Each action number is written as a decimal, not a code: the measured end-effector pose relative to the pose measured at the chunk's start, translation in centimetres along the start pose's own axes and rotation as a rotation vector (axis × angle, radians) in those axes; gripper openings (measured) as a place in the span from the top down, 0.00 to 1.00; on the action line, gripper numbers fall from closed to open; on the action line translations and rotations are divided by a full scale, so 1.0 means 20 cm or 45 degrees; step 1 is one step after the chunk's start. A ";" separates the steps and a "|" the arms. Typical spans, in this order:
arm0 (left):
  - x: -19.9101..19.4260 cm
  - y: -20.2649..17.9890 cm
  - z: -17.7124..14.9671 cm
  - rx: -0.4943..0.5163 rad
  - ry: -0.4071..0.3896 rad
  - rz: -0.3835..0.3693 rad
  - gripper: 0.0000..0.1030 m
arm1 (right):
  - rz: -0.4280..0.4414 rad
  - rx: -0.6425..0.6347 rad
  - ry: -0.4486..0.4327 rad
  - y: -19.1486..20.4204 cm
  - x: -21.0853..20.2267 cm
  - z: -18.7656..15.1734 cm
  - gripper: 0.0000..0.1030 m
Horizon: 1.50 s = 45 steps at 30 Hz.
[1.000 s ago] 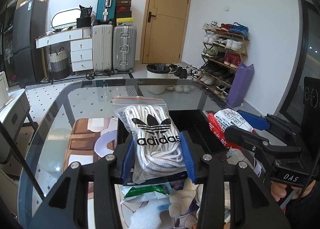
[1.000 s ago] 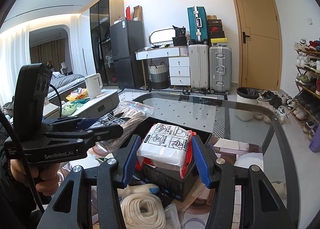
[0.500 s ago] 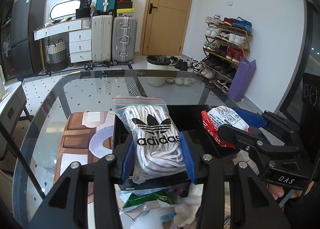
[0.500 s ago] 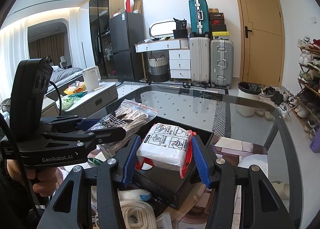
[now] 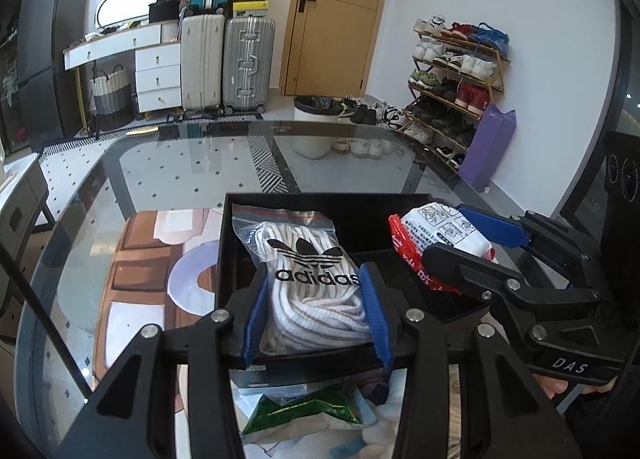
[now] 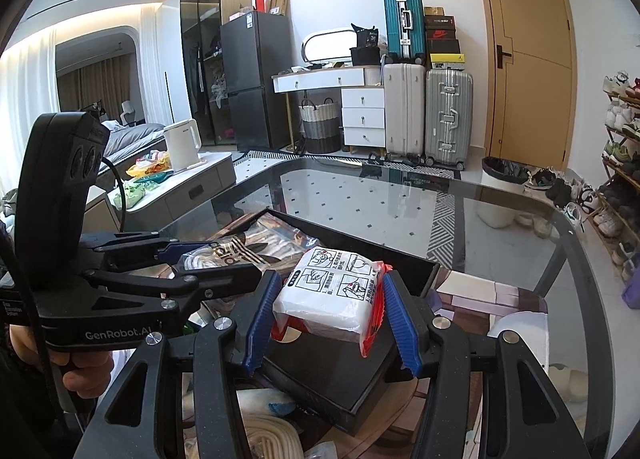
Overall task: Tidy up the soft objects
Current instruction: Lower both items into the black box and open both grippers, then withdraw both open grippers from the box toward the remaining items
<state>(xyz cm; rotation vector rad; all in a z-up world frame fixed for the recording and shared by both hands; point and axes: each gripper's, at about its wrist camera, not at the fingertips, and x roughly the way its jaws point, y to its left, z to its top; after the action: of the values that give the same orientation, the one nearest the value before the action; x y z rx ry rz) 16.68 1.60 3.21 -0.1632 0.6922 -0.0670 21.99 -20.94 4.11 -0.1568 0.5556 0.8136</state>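
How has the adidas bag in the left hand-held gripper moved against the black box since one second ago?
Yes. The adidas bag has moved forward and down over the black box, whose far rim now shows above the bag's top.

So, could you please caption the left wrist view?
Left hand-held gripper holds a bagged Adidas rope over a black tray.

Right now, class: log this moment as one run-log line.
left gripper: shut on adidas bag | right gripper: shut on white packet | both over black tray
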 end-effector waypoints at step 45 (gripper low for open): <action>-0.27 0.02 -0.11 0.066 -0.138 0.073 0.00 | -0.109 -0.003 -0.012 -0.01 -0.30 -0.15 0.01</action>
<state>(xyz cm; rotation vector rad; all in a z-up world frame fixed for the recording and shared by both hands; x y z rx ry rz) 11.11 2.29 4.78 -0.0962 0.5862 -0.0209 17.60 -25.98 4.78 -0.1776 0.5360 0.7318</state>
